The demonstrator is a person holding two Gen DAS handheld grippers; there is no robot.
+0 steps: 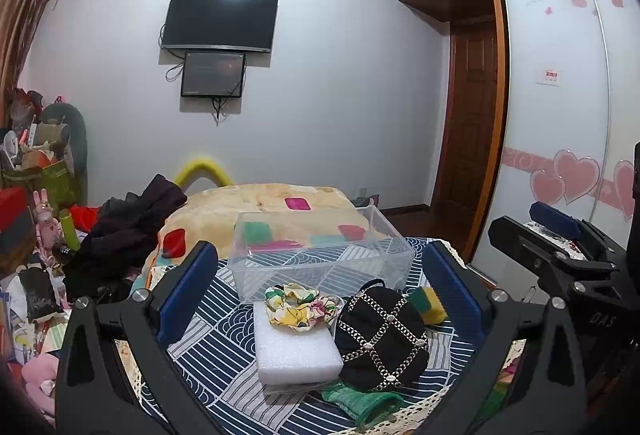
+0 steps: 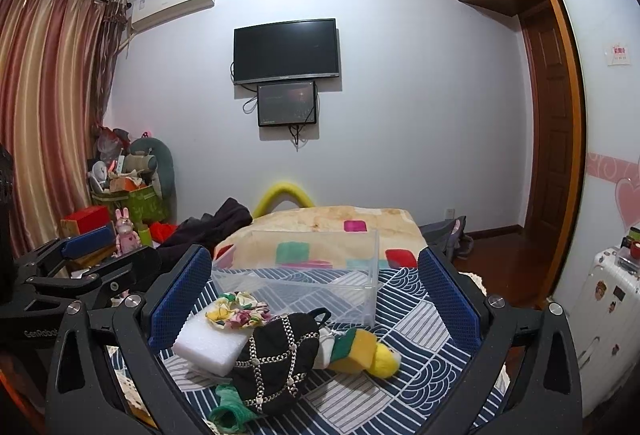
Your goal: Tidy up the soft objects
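1. Sitting in a small heap on the patterned cloth (image 1: 224,351) of the worktop were the soft things: a white foam block (image 1: 294,345), a floral scrunchie (image 1: 298,305) draped over its far end, and a black quilted pouch (image 1: 382,331) with chain trim leaning against the block's side.
2. Behind the pouch lay a yellow-and-green sponge (image 2: 354,349) and a fuzzy yellow ball (image 2: 386,357); a bit of green mesh (image 2: 230,405) poked out at the near edge.
3. All of it looked light and squashy to me. I judged the foam block would dent but hold if pinched across its short sides, and the scrunchie would come up by any fold.
4. The pouch looked floppy and its chains perhaps slippery, so its fabric body or top loop seemed the safer hold.
5. Just beyond the heap stood a clear plastic bin (image 1: 320,255), seemingly empty, the likely place for them.
6. The left tool (image 1: 320,295) hung spread wide on either side of the heap, gripping nothing.
7. The right tool (image 2: 316,299) was likewise spread and empty.
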